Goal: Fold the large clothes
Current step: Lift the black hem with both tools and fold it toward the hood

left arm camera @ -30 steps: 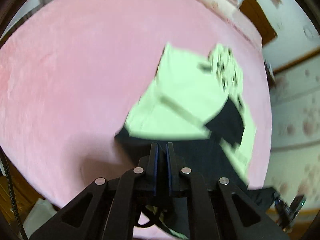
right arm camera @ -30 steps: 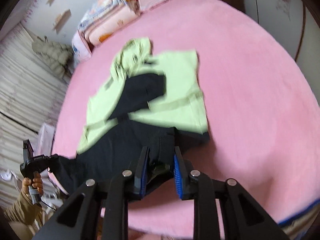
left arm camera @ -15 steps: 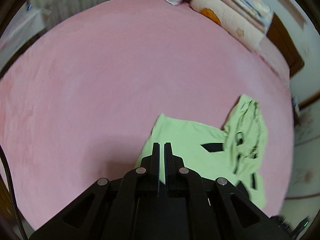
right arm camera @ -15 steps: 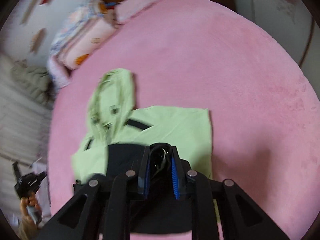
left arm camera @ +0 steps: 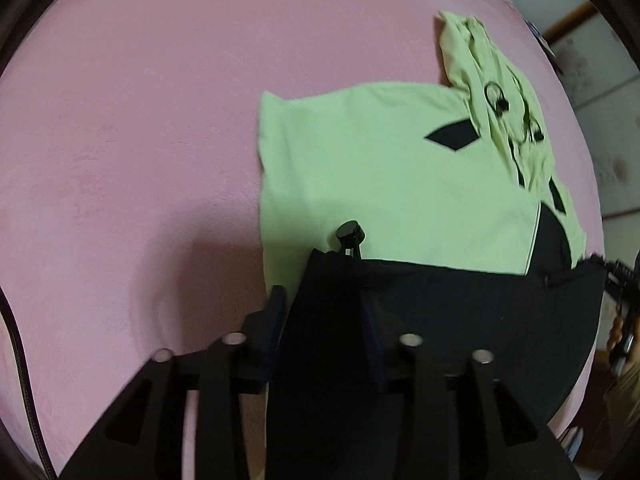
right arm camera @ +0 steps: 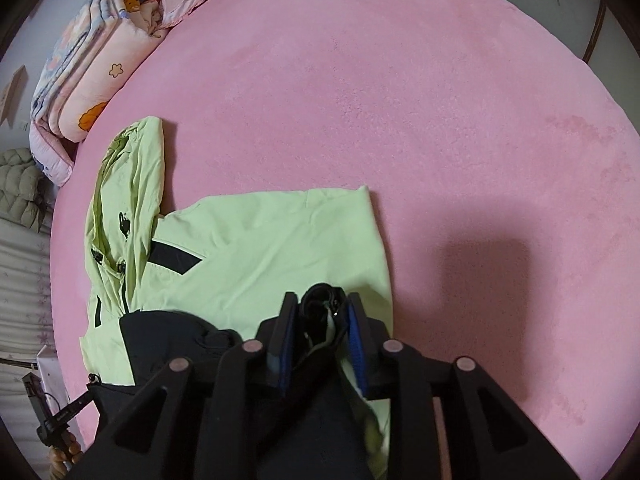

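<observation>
A lime-green and black hooded jacket (left arm camera: 384, 184) lies on the pink bed (left arm camera: 152, 128), hood toward the far side. Its black lower part (left arm camera: 460, 320) is folded up over the green body. My left gripper (left arm camera: 324, 308) has its jaws spread apart, with the black hem and a cord toggle (left arm camera: 351, 234) draped between them. My right gripper (right arm camera: 322, 320) is shut on the bunched black and green hem (right arm camera: 320, 308). In the right wrist view the green body (right arm camera: 260, 252) and hood (right arm camera: 128, 184) lie flat ahead and to the left.
Folded pink quilts and pillows (right arm camera: 92, 68) are stacked at the head of the bed. The pink cover (right arm camera: 440, 120) stretches wide to the right. A person's hand with the other handle (right arm camera: 56, 428) shows at the lower left. A wall with wooden trim (left arm camera: 608, 100) is on the right.
Both grippers carried the black hem forward over the green body, folding the jacket. The left gripper's jaws, tightly shut before, now stand apart with the cloth between them.
</observation>
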{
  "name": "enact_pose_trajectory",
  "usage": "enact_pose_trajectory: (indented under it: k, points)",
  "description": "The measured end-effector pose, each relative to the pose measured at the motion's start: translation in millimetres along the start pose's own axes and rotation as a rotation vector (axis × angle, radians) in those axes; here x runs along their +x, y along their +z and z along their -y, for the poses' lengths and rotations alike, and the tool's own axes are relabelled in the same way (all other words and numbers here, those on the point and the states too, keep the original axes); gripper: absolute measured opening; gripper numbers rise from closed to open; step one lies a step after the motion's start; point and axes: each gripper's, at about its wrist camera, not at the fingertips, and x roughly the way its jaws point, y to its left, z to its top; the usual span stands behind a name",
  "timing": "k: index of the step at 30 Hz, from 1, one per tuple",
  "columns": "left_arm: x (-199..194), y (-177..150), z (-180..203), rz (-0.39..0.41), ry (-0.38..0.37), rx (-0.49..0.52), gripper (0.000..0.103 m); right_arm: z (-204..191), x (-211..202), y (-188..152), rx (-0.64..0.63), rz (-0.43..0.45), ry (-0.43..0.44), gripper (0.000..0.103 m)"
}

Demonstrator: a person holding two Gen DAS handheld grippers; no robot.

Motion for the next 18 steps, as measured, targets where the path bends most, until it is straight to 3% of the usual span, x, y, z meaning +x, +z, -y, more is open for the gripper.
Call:
enact_pose_trajectory:
  k: [2, 6, 11, 14, 17, 18]
  points:
    - [6, 1, 1, -0.004, -0.002, 0.027, 0.054, 1, -1, 1, -0.005, 0.001, -0.009, 0.039]
    - [16, 2, 5, -0.033, -0.025, 0.081, 0.056, 1, -5, 1, -0.022, 0.001, 0.012, 0.048]
    - [21, 0, 8, -0.054, -0.040, 0.139, 0.055, -1, -17, 1, -0.076, 0.006, 0.073, 0.052]
    - [24, -3, 10, -0.063, -0.044, 0.152, 0.038, -2, -23, 0, -0.112, -0.006, 0.103, 0.059]
    - [23, -7, 11, -0.040, -0.028, 0.167, 0.011, -1, -29, -5, -0.134, -0.006, 0.128, 0.060]
    - [20, -8, 11, -0.031, -0.032, 0.160, 0.008, -1, -31, -7, -0.145, -0.006, 0.133, 0.060]
